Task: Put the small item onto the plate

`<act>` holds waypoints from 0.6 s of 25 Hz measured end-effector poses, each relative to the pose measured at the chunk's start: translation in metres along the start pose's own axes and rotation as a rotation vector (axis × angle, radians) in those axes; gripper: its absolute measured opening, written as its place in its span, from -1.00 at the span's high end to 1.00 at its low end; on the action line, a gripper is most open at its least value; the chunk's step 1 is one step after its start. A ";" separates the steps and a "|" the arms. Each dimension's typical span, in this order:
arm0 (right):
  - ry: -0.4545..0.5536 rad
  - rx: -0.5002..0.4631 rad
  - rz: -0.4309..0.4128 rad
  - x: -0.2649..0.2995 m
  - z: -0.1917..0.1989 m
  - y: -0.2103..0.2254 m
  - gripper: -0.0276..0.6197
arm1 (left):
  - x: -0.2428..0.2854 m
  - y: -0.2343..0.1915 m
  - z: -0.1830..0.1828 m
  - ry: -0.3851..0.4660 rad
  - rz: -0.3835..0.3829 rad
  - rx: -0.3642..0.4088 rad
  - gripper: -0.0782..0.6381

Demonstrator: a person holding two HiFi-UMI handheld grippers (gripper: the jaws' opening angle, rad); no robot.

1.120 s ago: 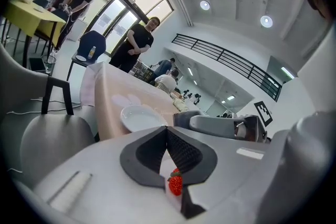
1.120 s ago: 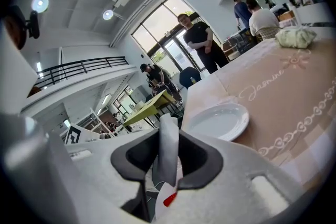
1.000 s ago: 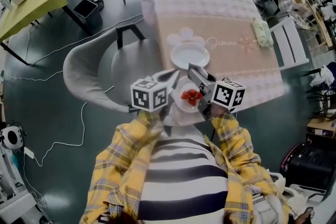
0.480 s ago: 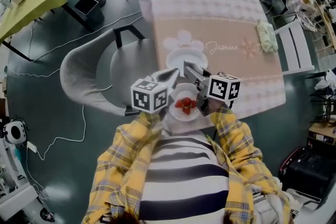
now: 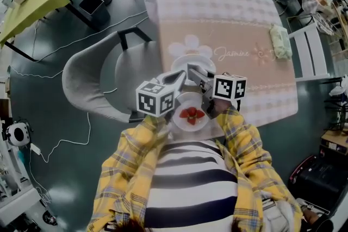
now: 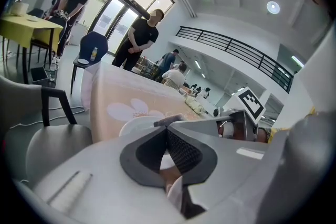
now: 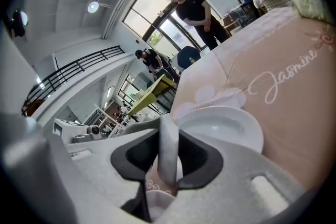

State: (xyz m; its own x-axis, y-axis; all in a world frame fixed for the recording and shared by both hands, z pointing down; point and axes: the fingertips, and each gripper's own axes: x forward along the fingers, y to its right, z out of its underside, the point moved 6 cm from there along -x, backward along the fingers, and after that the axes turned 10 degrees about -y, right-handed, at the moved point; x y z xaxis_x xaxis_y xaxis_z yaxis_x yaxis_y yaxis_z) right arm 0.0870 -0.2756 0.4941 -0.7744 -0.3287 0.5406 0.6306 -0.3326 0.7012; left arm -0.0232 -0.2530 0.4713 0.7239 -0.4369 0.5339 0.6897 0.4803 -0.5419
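Small item (image 5: pixel 191 114), red, already lies on the near plate (image 5: pixel 189 127) by the bench (image 5: pixel 244 24) edge, so we judge little is left, our left fingers (image 6: pixel 184 152) closed empty, right fingers (image 7: pixel 199 157) clamped on a pale strip (image 7: pixel 167 149).

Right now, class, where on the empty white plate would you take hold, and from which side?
Probably the empty white plate by its upturned rim at the near edge, coming in low from that side. It lies flat on the tablecloth, looks too wide to span, and only that lifted edge offers a hold.
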 end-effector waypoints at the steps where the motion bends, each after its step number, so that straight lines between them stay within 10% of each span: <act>1: -0.007 0.003 -0.001 0.001 -0.001 0.001 0.60 | 0.001 0.000 -0.001 -0.004 -0.001 -0.001 0.82; 15: -0.115 0.006 0.038 0.013 -0.007 0.005 0.60 | 0.007 -0.003 -0.008 -0.012 -0.002 -0.001 0.74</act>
State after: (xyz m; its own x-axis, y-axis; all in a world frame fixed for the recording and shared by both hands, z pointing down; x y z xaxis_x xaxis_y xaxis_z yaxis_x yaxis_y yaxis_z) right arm 0.0803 -0.2877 0.5012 -0.7512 -0.2372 0.6160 0.6592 -0.3161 0.6823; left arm -0.0197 -0.2633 0.4716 0.7223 -0.4284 0.5429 0.6910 0.4788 -0.5416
